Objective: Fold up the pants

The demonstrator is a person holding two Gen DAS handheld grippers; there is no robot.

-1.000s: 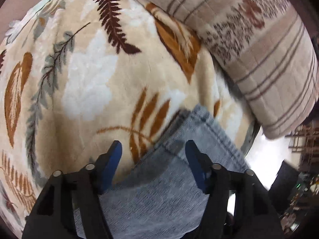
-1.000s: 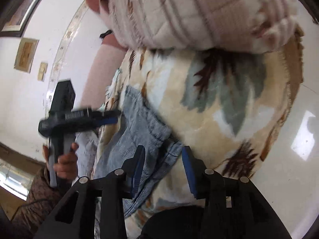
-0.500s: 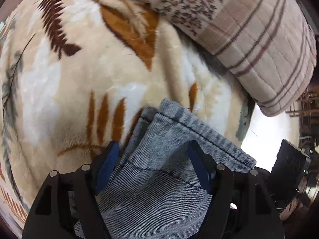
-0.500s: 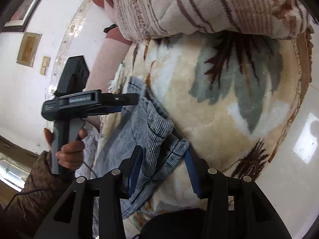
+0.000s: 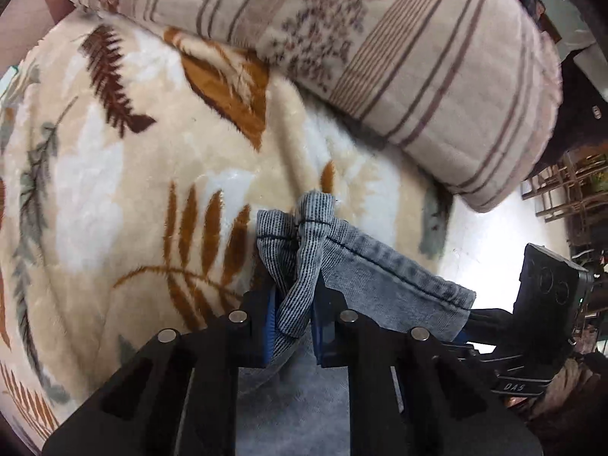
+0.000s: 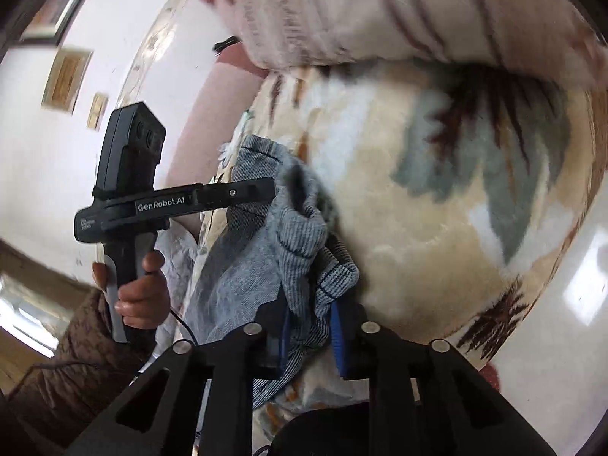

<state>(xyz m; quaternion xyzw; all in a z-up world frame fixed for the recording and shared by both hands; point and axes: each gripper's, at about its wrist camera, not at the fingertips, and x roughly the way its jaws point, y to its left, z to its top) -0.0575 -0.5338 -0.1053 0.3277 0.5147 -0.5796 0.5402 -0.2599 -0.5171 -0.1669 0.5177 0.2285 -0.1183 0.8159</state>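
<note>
Nearest, the left gripper [image 5: 294, 326] has its jaws closed narrow on a bunched corner of the faded blue-grey denim pants [image 5: 383, 277]. The right gripper [image 6: 309, 336] pinches the hem corner at about 3 o'clock from it. The pants lie on the cream plush leaf-pattern blanket [image 5: 125, 174] of the bed. The denim looks soft, a little heavy and not slippery, so I judge that the stitched hem gives the firmest hold. At 12 o'clock, farther, rests a striped beige quilted pillow [image 5: 399, 38].
</note>
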